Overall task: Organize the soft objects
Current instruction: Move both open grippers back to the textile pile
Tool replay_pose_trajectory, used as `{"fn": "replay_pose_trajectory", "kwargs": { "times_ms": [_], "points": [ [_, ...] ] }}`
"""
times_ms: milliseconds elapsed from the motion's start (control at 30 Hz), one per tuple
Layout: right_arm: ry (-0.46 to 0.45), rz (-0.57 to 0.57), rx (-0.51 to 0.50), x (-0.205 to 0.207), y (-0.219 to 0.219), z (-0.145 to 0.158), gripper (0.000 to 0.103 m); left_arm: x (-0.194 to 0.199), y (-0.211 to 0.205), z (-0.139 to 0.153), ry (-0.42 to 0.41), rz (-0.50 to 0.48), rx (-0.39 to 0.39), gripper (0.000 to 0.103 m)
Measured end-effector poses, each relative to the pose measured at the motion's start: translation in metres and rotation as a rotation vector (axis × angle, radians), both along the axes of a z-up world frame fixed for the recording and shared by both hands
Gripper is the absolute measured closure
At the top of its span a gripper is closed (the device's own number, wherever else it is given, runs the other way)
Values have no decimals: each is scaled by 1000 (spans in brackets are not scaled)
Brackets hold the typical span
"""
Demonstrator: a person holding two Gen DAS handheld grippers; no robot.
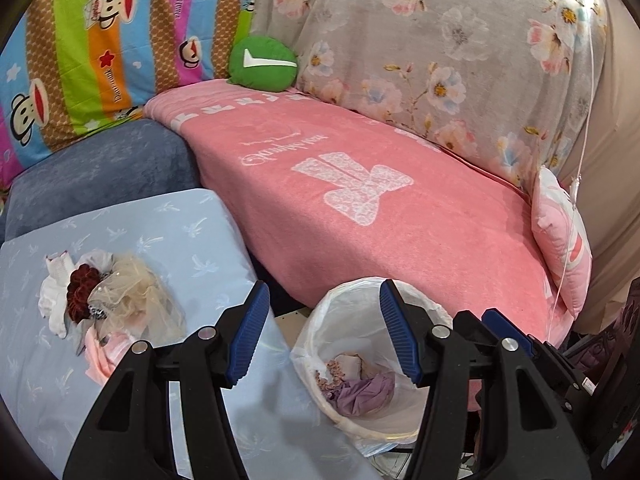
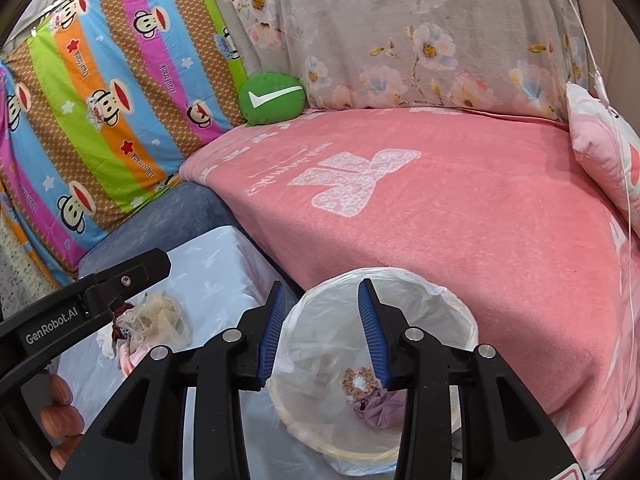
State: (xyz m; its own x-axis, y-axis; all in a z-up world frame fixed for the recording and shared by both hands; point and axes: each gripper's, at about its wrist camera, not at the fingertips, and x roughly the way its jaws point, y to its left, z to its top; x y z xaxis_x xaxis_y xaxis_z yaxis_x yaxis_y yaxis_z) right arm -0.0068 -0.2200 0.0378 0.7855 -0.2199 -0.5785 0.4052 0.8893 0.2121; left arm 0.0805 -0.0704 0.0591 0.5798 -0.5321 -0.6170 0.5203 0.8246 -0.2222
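A pile of soft hair pieces [image 1: 108, 300], dark red, cream tulle, white and pink, lies on a pale blue cushion [image 1: 160, 232]; the right wrist view shows the pile [image 2: 156, 326] too. A round bin [image 1: 432, 304] lined with a white bag stands between the cushion and the sofa. Inside lie a purple scrunchie [image 1: 360, 394] and a beige flowered one [image 2: 355, 384]. My left gripper [image 1: 323, 292] hangs open and empty above the bin's near rim. My right gripper [image 2: 322, 286] is also open and empty, over the bin [image 2: 440, 292].
A pink blanket [image 1: 380, 208] covers the sofa seat, with a green round cushion [image 1: 262, 62] at the back and a pink pillow [image 1: 560, 240] at the right. Striped and flowered sheets hang behind. Fingers of a hand [image 2: 60, 404] hold the left gripper's handle.
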Motion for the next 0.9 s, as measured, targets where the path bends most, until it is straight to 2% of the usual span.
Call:
{"fn": "replay_pose_trajectory", "kwargs": {
  "times_ms": [200,433,900],
  "points": [
    [13,50,-4,15,28,-5,61,10,32,-8,21,70,-1,40],
    [35,111,-19,35,65,-12,56,26,76,-20,53,165,-8,38],
    [83,223,-3,82,131,-30,52,59,168,-51,128,341,13,38]
  ]
}}
